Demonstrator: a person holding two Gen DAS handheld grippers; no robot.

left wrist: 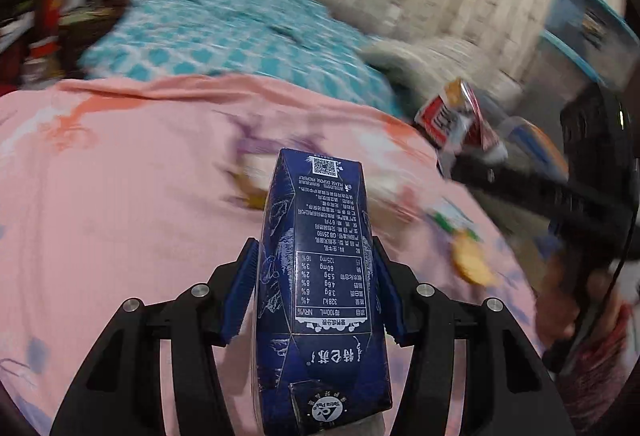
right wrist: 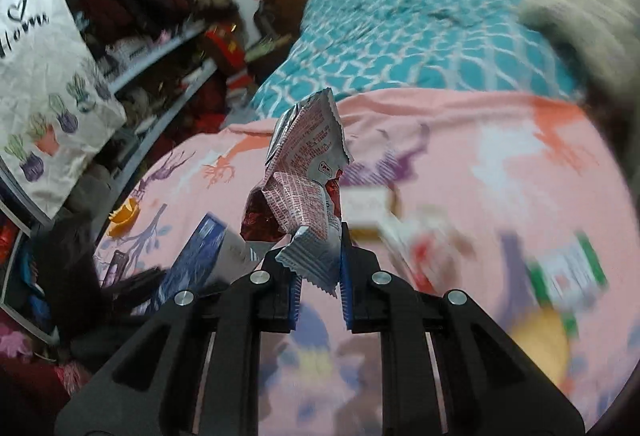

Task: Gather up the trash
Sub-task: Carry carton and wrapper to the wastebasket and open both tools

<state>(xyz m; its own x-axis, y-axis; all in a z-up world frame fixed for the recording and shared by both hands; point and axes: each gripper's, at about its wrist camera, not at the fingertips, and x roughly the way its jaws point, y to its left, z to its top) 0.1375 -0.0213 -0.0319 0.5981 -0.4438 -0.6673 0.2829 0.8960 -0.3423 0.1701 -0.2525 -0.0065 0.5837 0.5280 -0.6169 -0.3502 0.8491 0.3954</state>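
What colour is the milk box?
Dark blue with white print; the carton shows best in the left wrist view.

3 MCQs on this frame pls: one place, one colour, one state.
1. Where is the snack wrapper?
A. flat on the pink sheet
B. in the right gripper
C. on the shelf

2. What colour is the carton in the left gripper?
A. dark blue
B. green
C. yellow

3. How do the left gripper's jaws stand?
A. wide open and empty
B. shut on nothing
C. clamped on the carton's sides

Key: 1 B, the wrapper's lower edge is pinched between the pads, clear of the pink sheet. 2 A, dark blue with white print. 3 C, both pads press on the carton.
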